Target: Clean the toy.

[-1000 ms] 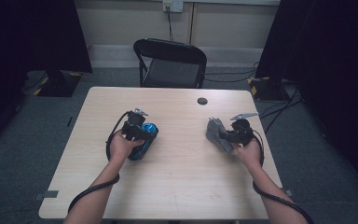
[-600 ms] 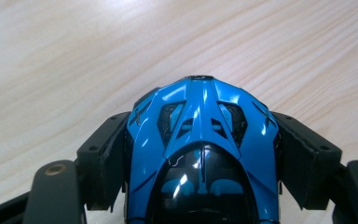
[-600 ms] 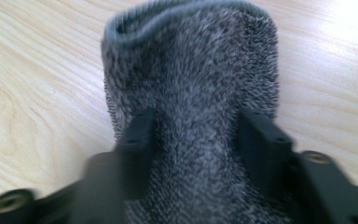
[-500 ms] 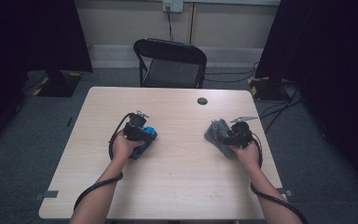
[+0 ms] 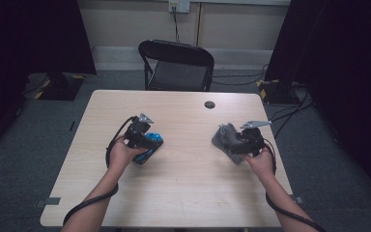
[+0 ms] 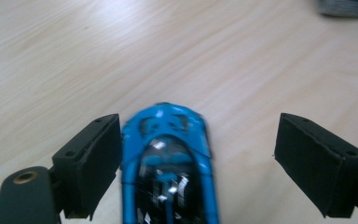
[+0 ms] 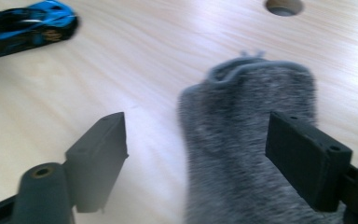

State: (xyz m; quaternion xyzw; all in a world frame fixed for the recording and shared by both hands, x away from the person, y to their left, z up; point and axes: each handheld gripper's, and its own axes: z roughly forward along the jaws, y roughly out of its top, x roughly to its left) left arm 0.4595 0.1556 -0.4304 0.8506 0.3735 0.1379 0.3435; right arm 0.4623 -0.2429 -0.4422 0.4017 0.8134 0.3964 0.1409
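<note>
With both grippers' jaws just opened, the toy car (image 6: 168, 158) between the left gripper (image 6: 214, 163) could be rolled off the table (image 5: 188, 193), or the sock (image 7: 247, 154) snagged by the right gripper (image 7: 205, 158)

I see the toy car (image 5: 147, 147) on the table (image 5: 183, 193) left of the sock (image 5: 224, 137); the chair (image 5: 176, 65) stands behind the table.

Black gripper (image 5: 147, 134) jaws, trailing black cables
</note>
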